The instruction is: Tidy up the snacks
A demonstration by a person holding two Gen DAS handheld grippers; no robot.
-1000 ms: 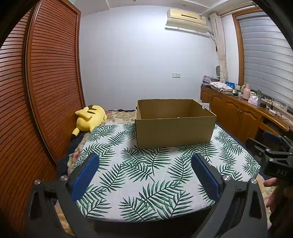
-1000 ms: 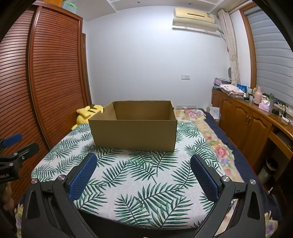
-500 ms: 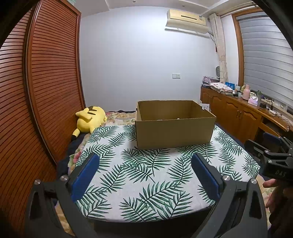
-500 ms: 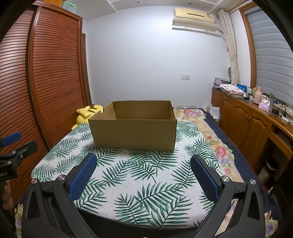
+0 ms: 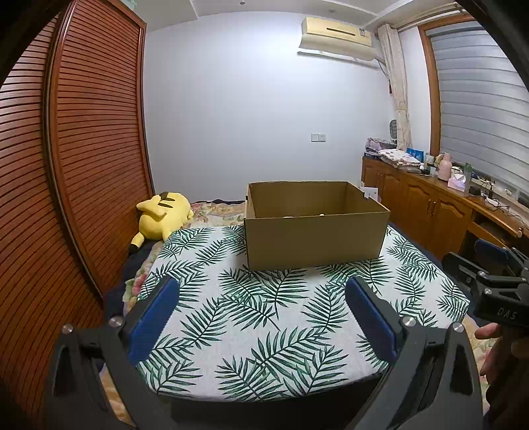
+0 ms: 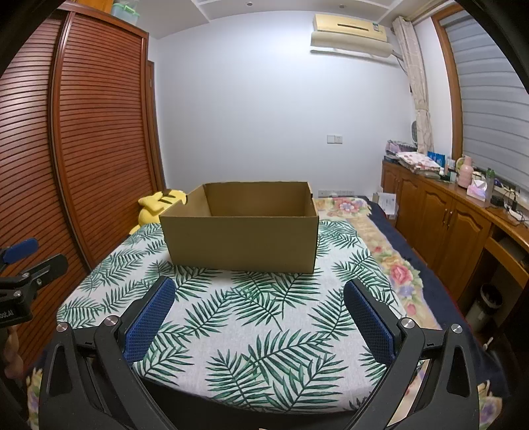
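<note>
Covering the raised flat surface is a white cloth with green palm-leaf print (image 5: 264, 314), and an open brown cardboard box (image 5: 314, 238) stands at its far half, flaps off, upright. Two small pale bits just peek over the near wall inside the box in the left wrist view; cannot tell what they are. Left black gripper with blue pads (image 5: 261, 291) hangs above the near edge of the cloth, fingers spread wide, nothing between them. Right black gripper with blue pads (image 6: 258, 291) same: spread wide, empty, well short of the box.

Room: dark red-brown slatted wardrobe doors (image 5: 82, 149) on the left, yellow plush toy (image 5: 163, 213) lying on the floral bedspread (image 6: 390, 254) beside the doors. Pale blue-white wall behind with a cream air conditioner (image 5: 337, 31) up high and a white wall switch (image 5: 318, 137). Wooden cabinet run (image 6: 446, 211) on the right under a grey window blind (image 6: 492, 109), folded fabrics and a pink bottle (image 6: 465, 174) on top.

Writing: "DAS" in white on the right gripper's body at the left wrist view's edge; other lettering too cropped to read.
</note>
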